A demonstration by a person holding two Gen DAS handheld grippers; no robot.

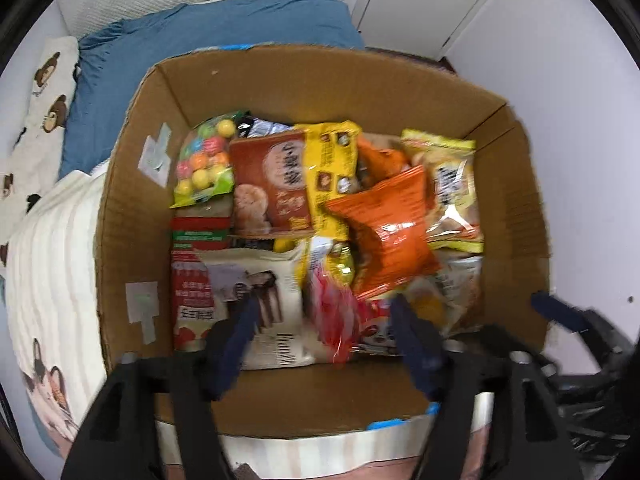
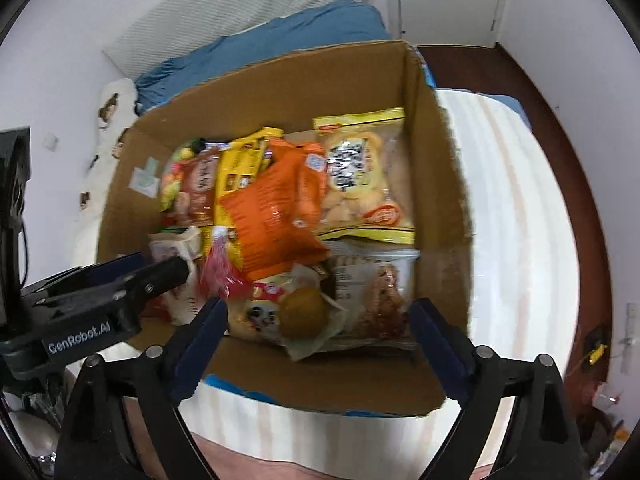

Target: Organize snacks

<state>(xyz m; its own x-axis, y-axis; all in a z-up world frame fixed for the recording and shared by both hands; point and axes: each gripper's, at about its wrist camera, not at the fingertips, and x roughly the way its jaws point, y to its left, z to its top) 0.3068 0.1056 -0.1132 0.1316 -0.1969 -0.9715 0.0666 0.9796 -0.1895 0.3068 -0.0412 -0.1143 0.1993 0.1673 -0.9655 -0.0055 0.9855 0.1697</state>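
Note:
An open cardboard box sits on a bed and holds many snack packs. An orange chip bag lies on top in the middle. Around it are a brown-red cookie pack, a gumball bag, a yellow pack, a clear yellow-edged rice cracker bag, a white bag and a red-white candy wrapper. My left gripper is open above the box's near side, empty. My right gripper is open above the near right corner, empty.
The bed has a cream striped cover, a blue pillow and a bear-print pillow. White walls and a door stand behind. The left gripper's body shows at the right wrist view's left. A dark wooden bed frame curves at right.

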